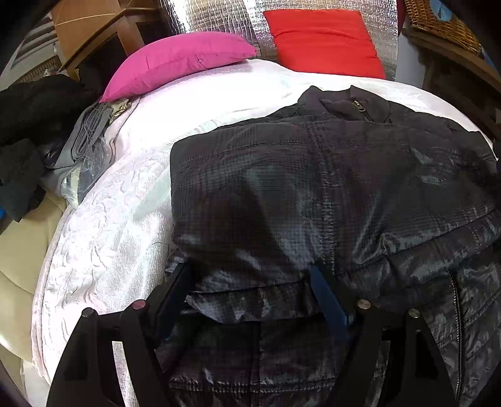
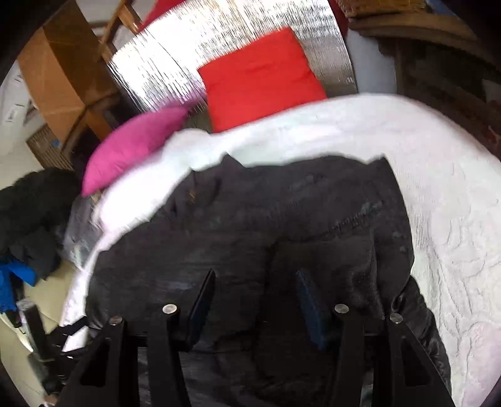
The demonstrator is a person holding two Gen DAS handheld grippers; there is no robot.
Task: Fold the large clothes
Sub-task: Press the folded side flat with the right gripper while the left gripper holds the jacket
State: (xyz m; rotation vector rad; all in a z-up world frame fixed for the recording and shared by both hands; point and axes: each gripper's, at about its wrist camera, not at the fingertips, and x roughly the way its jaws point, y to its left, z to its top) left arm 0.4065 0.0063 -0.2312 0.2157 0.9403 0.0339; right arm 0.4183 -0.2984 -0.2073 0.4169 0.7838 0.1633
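black jacket (image 1: 328,194) on white bedspread (image 1: 109,234)

A pink pillow (image 1: 178,62) and a red pillow (image 1: 325,42) lie at the head of the bed (image 1: 103,225), before a silver foil sheet (image 1: 216,18). A wicker basket (image 1: 438,22) stands on the right.

No readable text, label or number anywhere.

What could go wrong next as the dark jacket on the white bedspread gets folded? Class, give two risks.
1. The jacket looks shiny and slick, so a fold could slide out of the open left claw or right claw.
2. The raised collar and zipper are bulky; folding over them may leave a lumpy, uneven bundle on the bedspread.
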